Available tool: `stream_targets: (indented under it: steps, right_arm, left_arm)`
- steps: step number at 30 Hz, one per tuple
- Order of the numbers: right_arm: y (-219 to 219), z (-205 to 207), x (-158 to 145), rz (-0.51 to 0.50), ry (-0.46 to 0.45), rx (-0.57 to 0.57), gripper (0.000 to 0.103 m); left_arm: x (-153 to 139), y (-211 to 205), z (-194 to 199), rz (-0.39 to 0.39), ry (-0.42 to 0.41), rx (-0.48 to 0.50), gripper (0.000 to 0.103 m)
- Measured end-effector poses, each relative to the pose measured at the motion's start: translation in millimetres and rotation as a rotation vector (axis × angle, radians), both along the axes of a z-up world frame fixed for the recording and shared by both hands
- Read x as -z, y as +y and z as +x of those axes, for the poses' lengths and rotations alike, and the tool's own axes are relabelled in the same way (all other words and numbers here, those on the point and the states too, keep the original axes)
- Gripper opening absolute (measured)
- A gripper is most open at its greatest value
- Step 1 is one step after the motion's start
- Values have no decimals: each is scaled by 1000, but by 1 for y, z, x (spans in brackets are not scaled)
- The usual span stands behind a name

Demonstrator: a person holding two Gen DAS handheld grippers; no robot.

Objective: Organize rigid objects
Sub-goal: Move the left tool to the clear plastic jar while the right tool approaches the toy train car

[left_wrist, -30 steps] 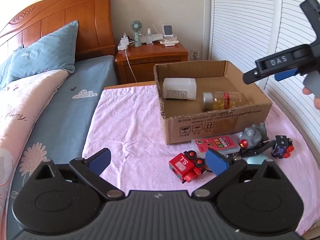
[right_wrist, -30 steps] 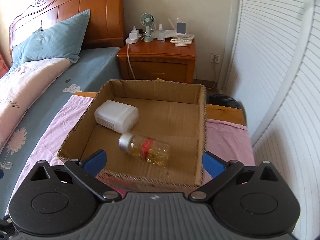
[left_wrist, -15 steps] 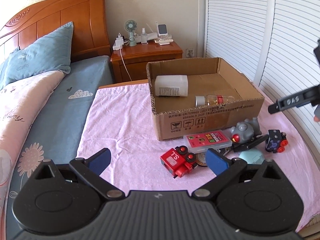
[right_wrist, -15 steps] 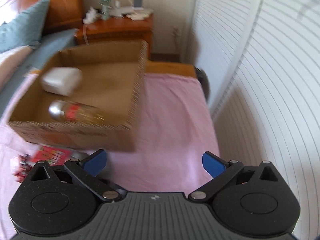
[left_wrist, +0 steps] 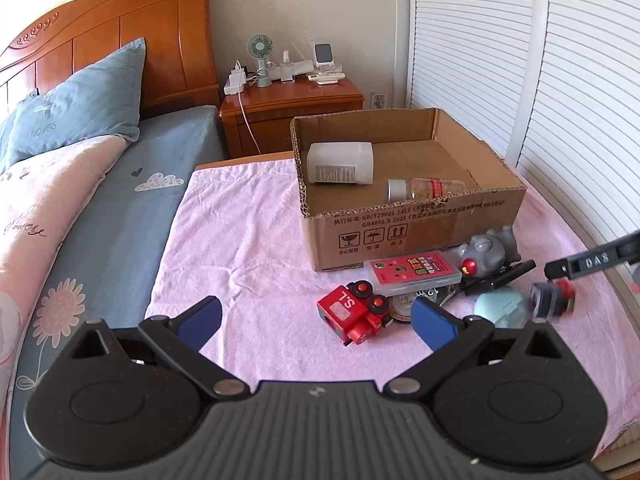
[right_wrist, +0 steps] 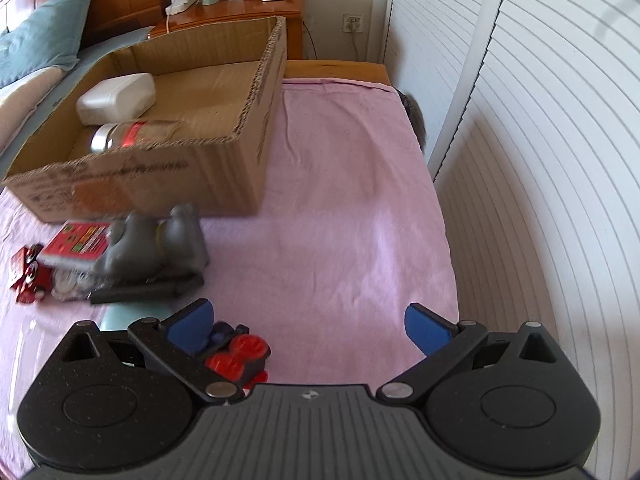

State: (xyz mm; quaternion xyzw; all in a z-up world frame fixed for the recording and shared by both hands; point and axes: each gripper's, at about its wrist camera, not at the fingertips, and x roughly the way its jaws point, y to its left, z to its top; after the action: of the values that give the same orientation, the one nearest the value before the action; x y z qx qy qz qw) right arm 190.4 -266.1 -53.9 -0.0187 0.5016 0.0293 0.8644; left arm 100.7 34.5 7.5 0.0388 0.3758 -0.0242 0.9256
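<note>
A cardboard box (left_wrist: 412, 216) (right_wrist: 256, 128) stands on the pink cloth and holds a white bottle (left_wrist: 342, 163) (right_wrist: 116, 98) and a clear bottle with a red label (left_wrist: 426, 189) (right_wrist: 132, 136). In front of it lie a red toy train (left_wrist: 354, 312), a red card case (left_wrist: 412, 274), a grey figure (left_wrist: 488, 250) (right_wrist: 156, 244), a black bar (left_wrist: 500, 278), a pale blue round case (left_wrist: 500, 310) and a small dark toy car with red wheels (left_wrist: 554, 302) (right_wrist: 236, 354). My left gripper (left_wrist: 316, 320) is open, held back from the train. My right gripper (right_wrist: 310, 326) is open, low over the car, whose body sits by the left finger.
The bed with a blue pillow (left_wrist: 76, 104) lies left. A wooden nightstand (left_wrist: 292, 108) with a fan and chargers stands behind the box. White louvred doors (left_wrist: 540, 80) (right_wrist: 540, 120) run along the right. Bare pink cloth (right_wrist: 352, 200) spreads right of the box.
My right gripper has swung from above the box to the right and down to the small toy car. My left gripper has drawn back and stays open.
</note>
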Motion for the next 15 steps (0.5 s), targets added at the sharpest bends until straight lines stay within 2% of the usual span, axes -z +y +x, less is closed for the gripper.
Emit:
stream_targets:
  steps: [7,15]
  right_arm:
    - [19,-27,-4,5,-41,-35,103]
    - [37,-48,20,-31,-23,-73,103]
  left_arm:
    - [1,-1,-3,-4,-1,9,100]
    - [3,-1,-6,-18,16,51,100]
